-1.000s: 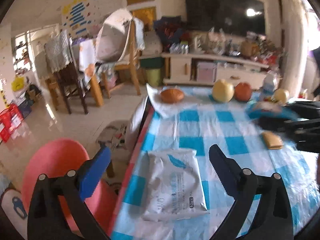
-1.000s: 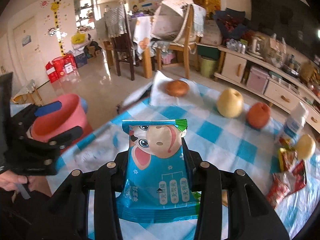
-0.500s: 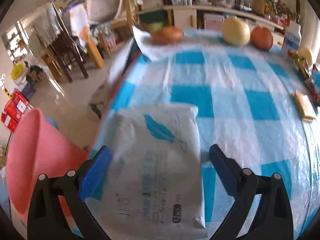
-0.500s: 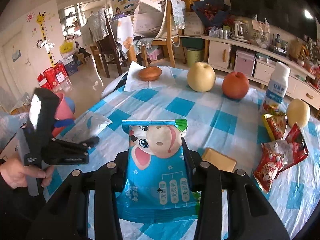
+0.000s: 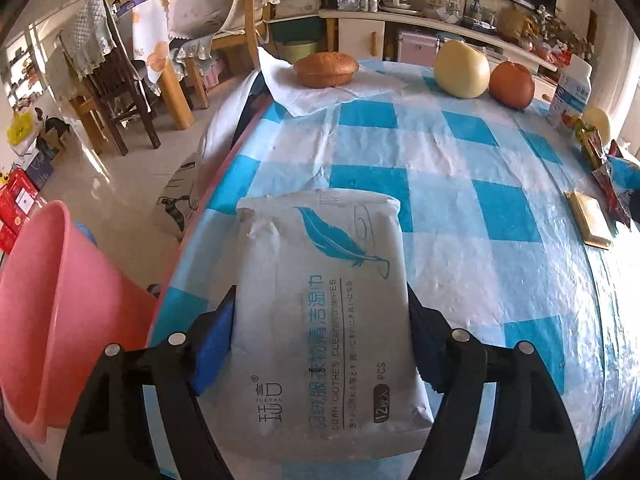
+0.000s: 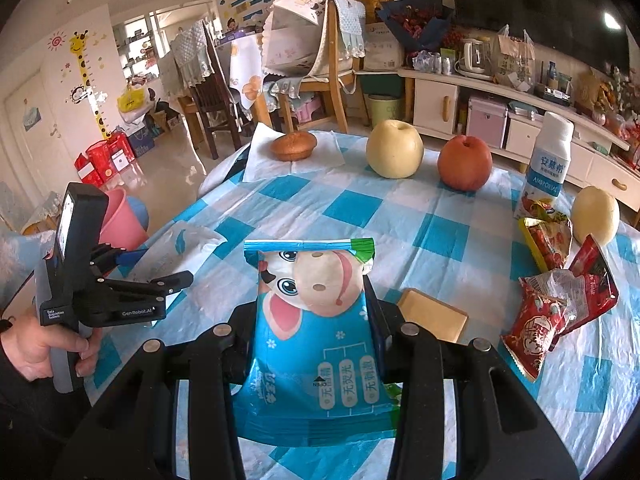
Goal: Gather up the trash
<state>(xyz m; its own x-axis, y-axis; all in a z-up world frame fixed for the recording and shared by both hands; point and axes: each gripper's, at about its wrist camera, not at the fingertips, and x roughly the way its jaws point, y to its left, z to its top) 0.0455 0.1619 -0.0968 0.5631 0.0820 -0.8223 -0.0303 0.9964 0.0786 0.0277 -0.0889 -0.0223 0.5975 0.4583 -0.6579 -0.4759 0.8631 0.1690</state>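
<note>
Two hand-held grippers: left (image 5: 320, 336) just closed on the white wet-wipe pack (image 5: 324, 300) beside the pink plastic bucket (image 5: 44, 320); right (image 6: 312, 344) grips a blue cartoon snack packet (image 6: 312, 336).

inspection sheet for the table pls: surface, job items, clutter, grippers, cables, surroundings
Surface: blue-and-white checked tablecloth, wrinkled.
Job's things: white wipes pack flat near the table's edge; blue snack bag; red wrappers lying loose at the right side.
Clutter: bun on a napkin, pear, apple, second pear, milk bottle, tan block.
Grippers: left gripper has just been closing, fingers against the wipes pack's sides; right gripper shut on the snack bag.
Cables: nothing seen.
Surroundings: pink bin beside the table, chairs, cabinet.
</note>
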